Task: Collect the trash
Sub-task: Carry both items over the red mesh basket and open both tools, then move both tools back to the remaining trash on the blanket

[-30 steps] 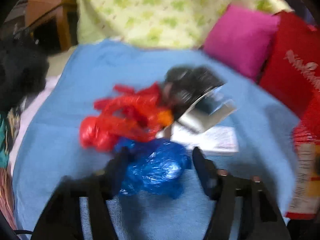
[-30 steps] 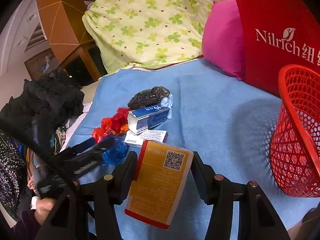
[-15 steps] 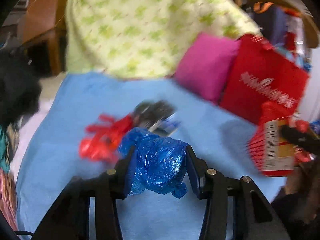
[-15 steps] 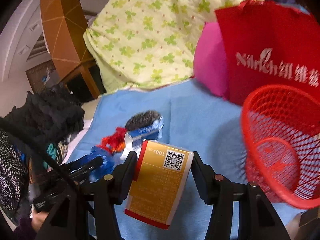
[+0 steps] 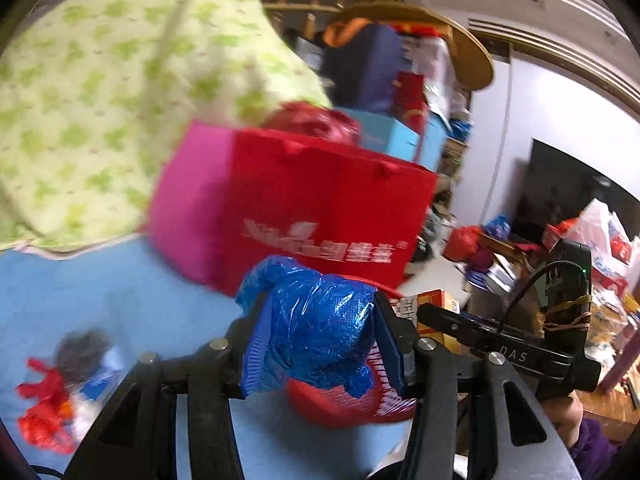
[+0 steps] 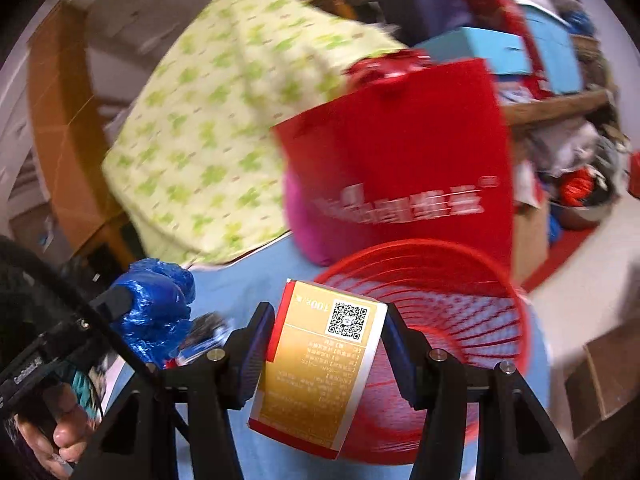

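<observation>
Right wrist view: the right gripper [image 6: 326, 354] is pinching a gold box [image 6: 320, 372], standing tall, top leaning toward the red basket [image 6: 460, 320].

Left wrist view: the left gripper [image 5: 320, 344] is squeezing a crumpled blue bag [image 5: 316, 328]; its jaws have just been opening a little.

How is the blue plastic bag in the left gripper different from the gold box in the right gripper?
The blue plastic bag is crumpled, shiny and shapeless; the gold box is rigid, flat-sided and printed with a QR code. The bag bulges past its pads; the box sits squarely between them. Both are clamped and near the red basket.
</observation>
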